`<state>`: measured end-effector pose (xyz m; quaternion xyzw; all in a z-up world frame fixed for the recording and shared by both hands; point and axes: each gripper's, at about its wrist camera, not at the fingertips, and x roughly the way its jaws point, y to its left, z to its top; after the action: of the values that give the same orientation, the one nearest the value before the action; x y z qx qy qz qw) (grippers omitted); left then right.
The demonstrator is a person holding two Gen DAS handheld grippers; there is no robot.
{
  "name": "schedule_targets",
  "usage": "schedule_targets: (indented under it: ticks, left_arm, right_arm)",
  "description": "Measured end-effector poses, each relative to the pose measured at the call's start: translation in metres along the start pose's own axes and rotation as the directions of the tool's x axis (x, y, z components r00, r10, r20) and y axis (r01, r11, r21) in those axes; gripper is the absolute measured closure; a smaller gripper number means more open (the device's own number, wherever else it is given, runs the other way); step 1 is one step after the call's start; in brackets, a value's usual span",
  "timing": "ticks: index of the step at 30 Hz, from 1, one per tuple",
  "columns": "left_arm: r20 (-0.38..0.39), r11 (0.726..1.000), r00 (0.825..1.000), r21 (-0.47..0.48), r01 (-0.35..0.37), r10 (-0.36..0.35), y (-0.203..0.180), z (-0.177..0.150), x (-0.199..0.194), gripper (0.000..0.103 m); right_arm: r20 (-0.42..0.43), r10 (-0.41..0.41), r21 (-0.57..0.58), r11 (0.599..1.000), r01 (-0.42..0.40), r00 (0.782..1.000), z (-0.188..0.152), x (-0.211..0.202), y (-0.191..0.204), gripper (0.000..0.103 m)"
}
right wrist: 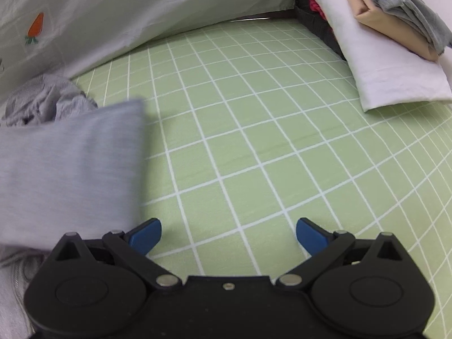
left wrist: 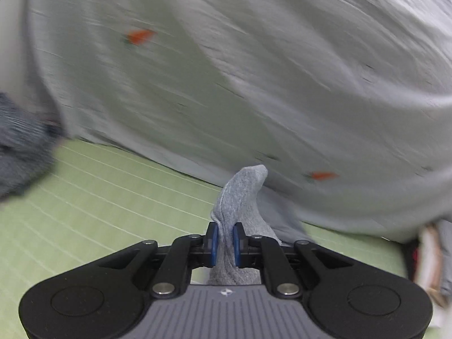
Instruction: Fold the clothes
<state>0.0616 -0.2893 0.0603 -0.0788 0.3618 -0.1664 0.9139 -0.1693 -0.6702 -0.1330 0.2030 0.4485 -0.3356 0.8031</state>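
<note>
We find the left gripper closed tight on a fold of grey knit garment, the two blue pads pressing the cloth from either side. A peak of the fabric stands up beyond the fingertips and the rest passes down behind the jaws, out of sight. Beneath it we see the green checked sheet, and behind it a pale bedcover printed with carrots, heavily blurred in this view. A dark grey blurred cloth sits at the left edge; we cannot tell what it is.

We find the right gripper spread wide and holding nothing, its blue pads well apart above the green checked sheet. Just to its left a blurred panel of light grey garment hangs in view, its lower edge close beside the left fingertip; we cannot tell whether they touch. Behind that panel lies a crumpled grey cloth against the carrot-printed bedcover. At the far right we note a stack of folded clothes: white at the bottom, beige over it, grey on top, resting on the sheet.
</note>
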Motion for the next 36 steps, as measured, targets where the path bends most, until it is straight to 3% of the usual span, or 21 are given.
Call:
schedule_targets:
  ticks: [3, 5, 7, 10, 14, 17, 21, 24, 27, 32, 35, 36]
  left_arm:
    - [-0.022, 0.977, 0.98, -0.079, -0.197, 0.196, 0.052, -0.005, 0.018, 0.085]
    - [-0.079, 0.931, 0.934, -0.09, -0.355, 0.348, 0.08, -0.016, 0.035, 0.085]
    - [-0.122, 0.914, 0.91, -0.045, -0.404, 0.397, 0.097, -0.027, 0.043, 0.076]
    - [-0.173, 0.923, 0.915, -0.061, -0.38, 0.365, 0.108, -0.042, 0.049, 0.059]
    - [-0.243, 0.954, 0.93, -0.052, -0.296, 0.275, 0.103, -0.065, 0.067, 0.049]
    - [-0.265, 0.945, 0.911, 0.006, -0.326, 0.316, 0.097, -0.081, 0.079, 0.04]
    - [-0.271, 0.906, 0.87, 0.023, -0.423, 0.413, 0.114, -0.092, 0.092, 0.029]
    - [-0.274, 0.903, 0.866, 0.021, -0.43, 0.418, 0.129, -0.096, 0.097, 0.021]
    - [-0.276, 0.9, 0.861, 0.043, -0.434, 0.428, 0.139, -0.1, 0.105, 0.019]
    - [-0.283, 0.916, 0.88, -0.007, -0.401, 0.383, 0.148, -0.103, 0.109, 0.018]
    - [-0.27, 0.919, 0.882, 0.021, -0.395, 0.385, 0.146, -0.103, 0.108, 0.028]
    - [-0.26, 0.924, 0.89, 0.024, -0.382, 0.375, 0.145, -0.102, 0.106, 0.038]
  right_arm:
    - [-0.011, 0.0, -0.029, 1.0, 0.0, 1.0, -0.002, 0.002, 0.007, 0.0]
    - [-0.018, 0.003, -0.04, 0.999, -0.004, 1.0, -0.001, 0.002, 0.011, 0.0]
    - [-0.021, 0.004, -0.068, 0.998, -0.006, 1.0, 0.0, 0.001, 0.017, 0.0]
    - [-0.013, -0.005, -0.115, 0.993, 0.004, 1.0, 0.003, -0.004, 0.027, 0.0]
    - [-0.031, -0.007, -0.147, 0.989, 0.003, 1.0, 0.005, -0.004, 0.04, 0.0]
    - [-0.053, -0.007, -0.166, 0.986, -0.002, 0.999, 0.006, -0.003, 0.049, 0.0]
    - [-0.065, -0.037, -0.224, 0.974, 0.022, 0.997, 0.005, -0.002, 0.065, 0.0]
    - [-0.068, -0.054, -0.248, 0.968, 0.035, 0.996, 0.007, -0.002, 0.07, 0.0]
    - [-0.085, -0.062, -0.241, 0.97, 0.04, 0.994, 0.009, -0.001, 0.071, 0.0]
    - [-0.085, -0.089, -0.258, 0.964, 0.064, 0.992, 0.01, -0.002, 0.077, 0.0]
    - [-0.068, -0.109, -0.276, 0.957, 0.086, 0.992, 0.009, -0.003, 0.082, 0.0]
    - [-0.063, -0.113, -0.279, 0.956, 0.092, 0.992, 0.009, -0.003, 0.084, 0.0]
